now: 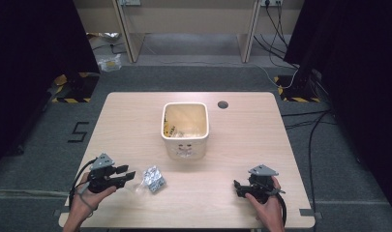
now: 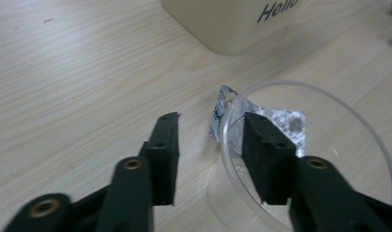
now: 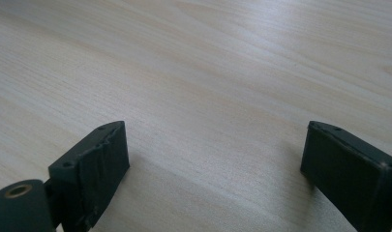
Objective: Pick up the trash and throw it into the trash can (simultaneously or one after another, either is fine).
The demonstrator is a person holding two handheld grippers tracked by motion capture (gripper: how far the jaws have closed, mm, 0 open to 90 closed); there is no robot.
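Clear plastic cup (image 2: 307,154), silver foil blister pack (image 1: 154,179), cream bin (image 1: 185,145), pale woodgrain table (image 1: 135,125).

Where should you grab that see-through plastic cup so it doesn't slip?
By its rim. The clear cup lies on its side beside the blister pack, mouth facing the left gripper. One jaw already sits inside the mouth, the other outside, so pinching the thin wall from the open end likely works best; the round body would probably slide.
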